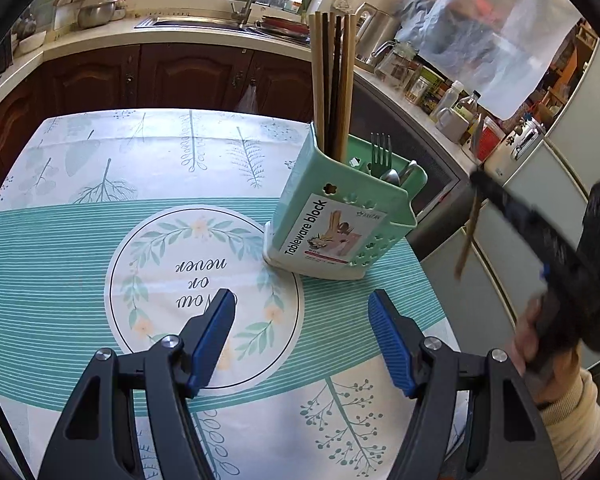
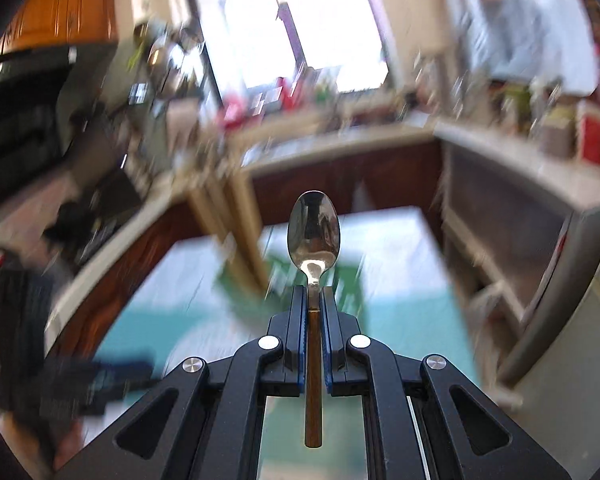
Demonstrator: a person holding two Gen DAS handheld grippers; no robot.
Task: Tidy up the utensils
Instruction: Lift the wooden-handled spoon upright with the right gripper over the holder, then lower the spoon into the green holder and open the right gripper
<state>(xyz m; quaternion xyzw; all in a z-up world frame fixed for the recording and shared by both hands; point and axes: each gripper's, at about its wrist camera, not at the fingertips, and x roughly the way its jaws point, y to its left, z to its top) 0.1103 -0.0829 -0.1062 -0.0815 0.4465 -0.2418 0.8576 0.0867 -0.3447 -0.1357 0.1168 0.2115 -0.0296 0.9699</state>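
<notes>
Because the right gripper (image 2: 315, 304) is clamped on the spoon (image 2: 314, 236) at the neck, where the wooden handle joins the metal, the bowl stands out in front of the fingers and the handle runs back between them. I judge the spoon to be light and stiff. Its polished metal looks slippery, so the wooden part is the better place for the ribbed blue pads (image 2: 329, 332). The grip is close to the bowl, so the long handle behind could swing if the hold loosens.

The left gripper (image 1: 302, 308) hovers above the tablecloth (image 1: 60, 240) with its jaws wide apart and nothing between them.

Farther on, the green tableware holder (image 1: 332, 224) stands upright at the far right side of the table. It carries chopsticks (image 1: 334, 80) in the tall back compartment and a fork (image 1: 381, 156) with spoons in the front one. It looks like light plastic and may tip if pushed.
</notes>
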